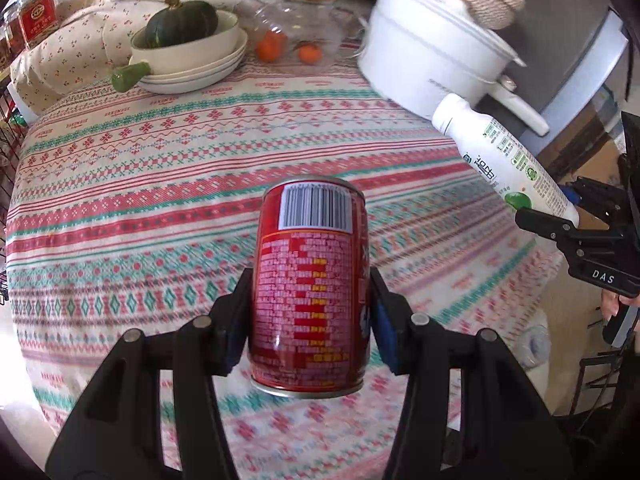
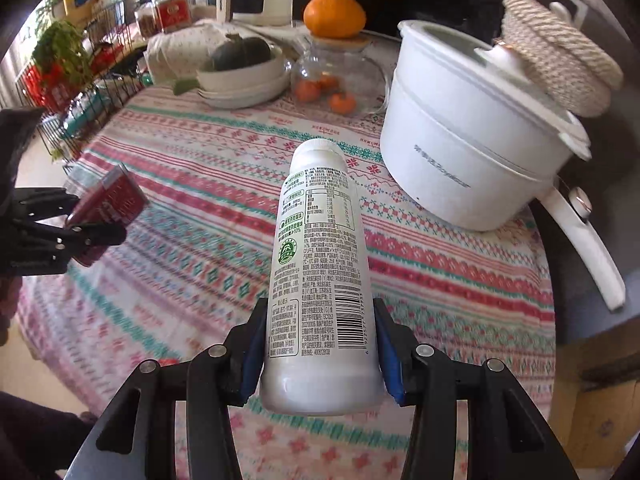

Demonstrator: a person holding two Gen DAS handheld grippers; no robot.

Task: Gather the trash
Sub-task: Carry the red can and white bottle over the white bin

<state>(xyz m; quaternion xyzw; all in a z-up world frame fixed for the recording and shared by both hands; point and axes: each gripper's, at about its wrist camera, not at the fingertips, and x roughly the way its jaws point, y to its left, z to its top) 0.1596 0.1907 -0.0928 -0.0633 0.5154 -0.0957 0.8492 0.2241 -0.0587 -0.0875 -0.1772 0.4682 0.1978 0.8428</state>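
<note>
A red drink can (image 1: pixel 312 240) with a barcode near its top hangs above the patterned tablecloth (image 1: pixel 140 184). My left gripper (image 1: pixel 310 284) is shut on its sides, blue pads pressing both flanks. In the right wrist view the same can (image 2: pixel 108 208) and left gripper (image 2: pixel 80 232) show at the left edge. A white plastic bottle (image 2: pixel 320 272) with a printed label and white cap is clamped near its base by my right gripper (image 2: pixel 320 308). It is lifted off the cloth. The left wrist view shows that bottle (image 1: pixel 500 156) and right gripper (image 1: pixel 560 220) at the right.
A white electric pot (image 1: pixel 432 48) with a long handle and a woven lid stands at the back right. Stacked bowls holding a green squash (image 1: pixel 180 20) and a glass jar of tangerines (image 1: pixel 288 36) sit at the back. A wire rack (image 2: pixel 80 80) stands left of the table.
</note>
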